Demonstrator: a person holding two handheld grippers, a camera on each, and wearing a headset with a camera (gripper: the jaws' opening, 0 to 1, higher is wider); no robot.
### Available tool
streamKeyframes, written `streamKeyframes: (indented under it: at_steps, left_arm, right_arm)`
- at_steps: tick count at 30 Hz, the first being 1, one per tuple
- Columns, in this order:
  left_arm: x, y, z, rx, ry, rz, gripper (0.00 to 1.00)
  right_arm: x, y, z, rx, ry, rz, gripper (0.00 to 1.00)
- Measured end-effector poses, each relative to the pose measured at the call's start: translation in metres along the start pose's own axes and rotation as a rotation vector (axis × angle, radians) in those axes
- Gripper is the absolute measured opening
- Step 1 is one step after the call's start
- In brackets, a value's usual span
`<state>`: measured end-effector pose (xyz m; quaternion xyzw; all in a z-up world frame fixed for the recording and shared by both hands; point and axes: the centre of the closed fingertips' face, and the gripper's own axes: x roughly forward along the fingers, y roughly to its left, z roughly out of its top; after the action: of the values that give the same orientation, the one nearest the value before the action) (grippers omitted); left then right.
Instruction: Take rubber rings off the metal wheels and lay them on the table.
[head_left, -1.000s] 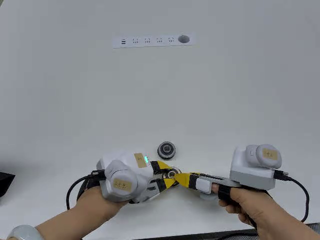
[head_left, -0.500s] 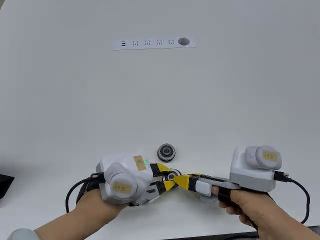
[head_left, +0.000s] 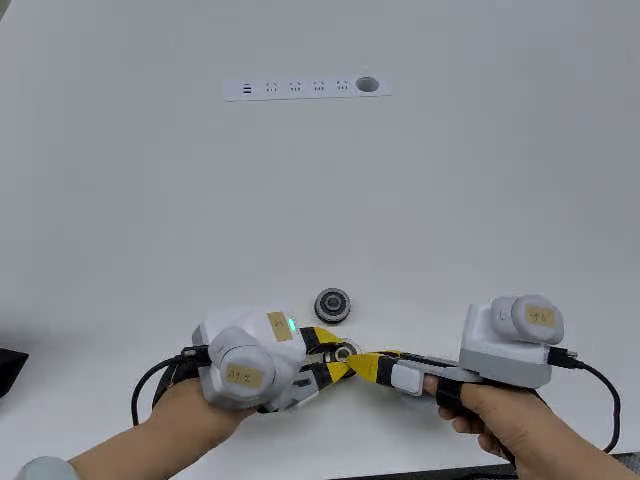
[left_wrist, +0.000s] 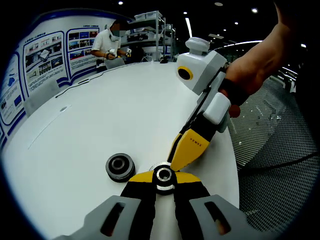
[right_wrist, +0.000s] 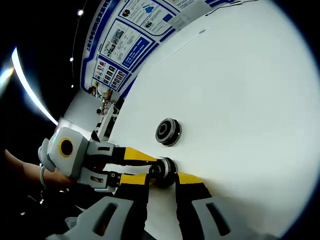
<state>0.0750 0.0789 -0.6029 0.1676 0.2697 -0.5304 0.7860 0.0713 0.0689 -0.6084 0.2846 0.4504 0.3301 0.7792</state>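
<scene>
One metal wheel (head_left: 343, 352) is held just above the white table (head_left: 420, 200), close to its near edge, between the two grippers. In the left gripper view this wheel (left_wrist: 164, 177) shows a bright hub inside a dark rim, and I cannot tell if this rim is the rubber ring.

The left gripper (head_left: 335, 357) has its jaws drawn narrow, and the yellow tips press on the wheel from both sides (the right gripper view shows them coming in from the left). The right gripper (head_left: 361, 360) meets it from the opposite side. Its jaws are also narrow, and the tips pinch the edge of the same wheel (right_wrist: 164, 171). In the left gripper view the right gripper (left_wrist: 172, 165) comes down to the top of the wheel.

The second wheel (head_left: 333, 305) lies flat on the table just behind the grippers, apart from both. Its dark rubber ring (left_wrist: 109, 167) is on it.

The left hand (head_left: 190, 412) and the right hand (head_left: 505, 415) hold the white gripper bodies, each with a black cable. A white power strip (head_left: 305, 86) lies far back on the table. A dark object (head_left: 10, 366) is at the left edge.
</scene>
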Motion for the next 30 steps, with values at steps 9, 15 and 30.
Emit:
streamKeyframes:
  at_steps: [9,15,30]
  left_arm:
    - [-0.0001,0.0002,0.0,-0.001,-0.001,0.0,0.13]
    - [0.0001,0.0008,-0.0011,-0.002,-0.002,0.0,0.13]
    - [0.0014,0.001,-0.0023,-0.004,-0.004,0.0,0.13]
  right_arm:
    - [0.0009,0.0039,0.0011,0.014,0.001,0.017,0.23]
    - [0.0014,0.0024,-0.0005,0.037,0.001,0.031,0.22]
    - [-0.0037,0.0065,0.0019,0.043,-0.006,0.048,0.2]
